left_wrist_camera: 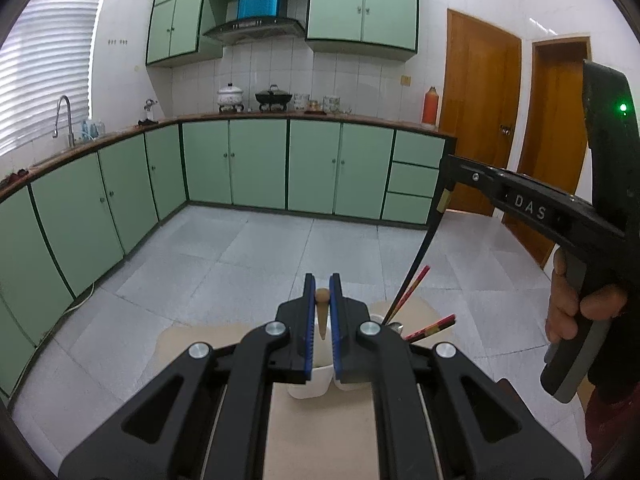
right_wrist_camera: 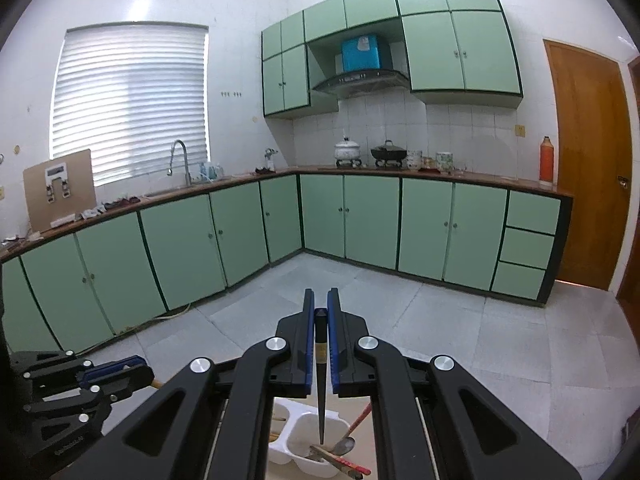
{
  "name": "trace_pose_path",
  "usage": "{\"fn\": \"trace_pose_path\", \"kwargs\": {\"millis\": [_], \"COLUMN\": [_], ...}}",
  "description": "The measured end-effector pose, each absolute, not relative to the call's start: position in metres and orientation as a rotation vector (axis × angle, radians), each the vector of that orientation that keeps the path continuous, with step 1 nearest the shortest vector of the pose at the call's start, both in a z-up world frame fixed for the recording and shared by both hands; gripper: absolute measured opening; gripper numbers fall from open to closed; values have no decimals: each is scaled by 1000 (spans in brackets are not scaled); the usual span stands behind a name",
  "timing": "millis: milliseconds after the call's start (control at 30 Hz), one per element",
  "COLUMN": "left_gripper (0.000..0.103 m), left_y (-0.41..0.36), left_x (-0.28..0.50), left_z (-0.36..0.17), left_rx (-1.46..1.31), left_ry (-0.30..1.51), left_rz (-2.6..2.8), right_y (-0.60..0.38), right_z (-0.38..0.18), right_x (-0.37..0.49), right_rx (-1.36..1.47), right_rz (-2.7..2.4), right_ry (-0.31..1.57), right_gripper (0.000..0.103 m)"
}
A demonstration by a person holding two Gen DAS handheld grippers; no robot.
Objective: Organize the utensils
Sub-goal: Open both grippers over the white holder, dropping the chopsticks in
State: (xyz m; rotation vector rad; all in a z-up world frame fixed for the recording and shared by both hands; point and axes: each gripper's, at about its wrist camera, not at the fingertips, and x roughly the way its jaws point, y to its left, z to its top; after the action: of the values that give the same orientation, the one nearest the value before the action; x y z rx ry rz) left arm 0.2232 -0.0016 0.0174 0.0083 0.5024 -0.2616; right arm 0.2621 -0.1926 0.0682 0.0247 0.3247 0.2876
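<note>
My left gripper (left_wrist_camera: 322, 288) is shut on a wooden utensil handle (left_wrist_camera: 322, 312) that hangs down toward a white divided holder (left_wrist_camera: 310, 388) on a beige table. My right gripper (right_wrist_camera: 321, 304) is shut on a black chopstick (right_wrist_camera: 321, 380) that points down into the white holder (right_wrist_camera: 308, 440). The holder's right compartment holds a metal spoon (right_wrist_camera: 345, 446) and red chopsticks (right_wrist_camera: 348, 466). In the left wrist view the right gripper (left_wrist_camera: 448, 184) holds the black chopstick (left_wrist_camera: 416, 268) above the holder, with red chopsticks (left_wrist_camera: 432, 326) sticking out beside it.
The beige table (left_wrist_camera: 320, 432) stands on a grey tiled floor (left_wrist_camera: 240, 256). Green cabinets (right_wrist_camera: 360, 220) and a counter with pots run along the far walls. Wooden doors (left_wrist_camera: 476, 112) stand at the right. The left gripper's body (right_wrist_camera: 80, 384) shows at the lower left.
</note>
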Motion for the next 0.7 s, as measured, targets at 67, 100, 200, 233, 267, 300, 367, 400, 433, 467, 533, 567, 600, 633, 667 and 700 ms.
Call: {"fn": "trace_pose_path", "kwargs": {"millis": [67,100,200,233,267,300,367,400,433,467,533,567,600,633,667,700], "left_gripper": [6,6,6,6,6,6,6,6,6,6,6,6,6,6,7,8], "left_y": [-3,-3,-1,-2,-1,-1,1,1,2,2,1,0,-1,-3,-5,-5], "left_x": [233,237,248,252,255,258,264,266,270,272,274,276,277,278,280,284], "left_z": [12,8,-1,-3,-6,-7,-12,-15,-15,-17,-21,-22,-24,-26,-27,-28], "left_rx": [13,13,10,9,7,5,1,-3,-5,-4,-1,0,2,8,13,17], "left_ry": [518,528,546,552,559,565,576,580,583,587,597,603,608,617,626,637], "left_rz": [-256,-255,-251,-249,-248,-246,-245,-248,-249,-249,-248,-250,-253,-260,-264,-264], "right_y": [-190,-189,-186,-185,-185,-183,-182,-181,-180,-180,-177,-176,-176,-175,-174,-172], "right_z": [60,56,44,40,36,33,27,25,24,21,19,17,15,14,11,8], "right_x": [268,271,280,282,285,286,289,290,292,293,296,298,299,300,302,302], "right_rx": [19,17,13,11,10,8,3,0,-2,-3,-3,-3,-4,-4,-7,-10], "right_rz": [281,279,279,279,278,278,280,279,279,279,279,280,281,282,290,296], "right_ry": [334,338,359,367,374,380,391,393,396,400,408,414,419,423,437,452], "right_gripper": [6,6,6,6,6,6,6,6,6,6,6,6,6,6,6,7]}}
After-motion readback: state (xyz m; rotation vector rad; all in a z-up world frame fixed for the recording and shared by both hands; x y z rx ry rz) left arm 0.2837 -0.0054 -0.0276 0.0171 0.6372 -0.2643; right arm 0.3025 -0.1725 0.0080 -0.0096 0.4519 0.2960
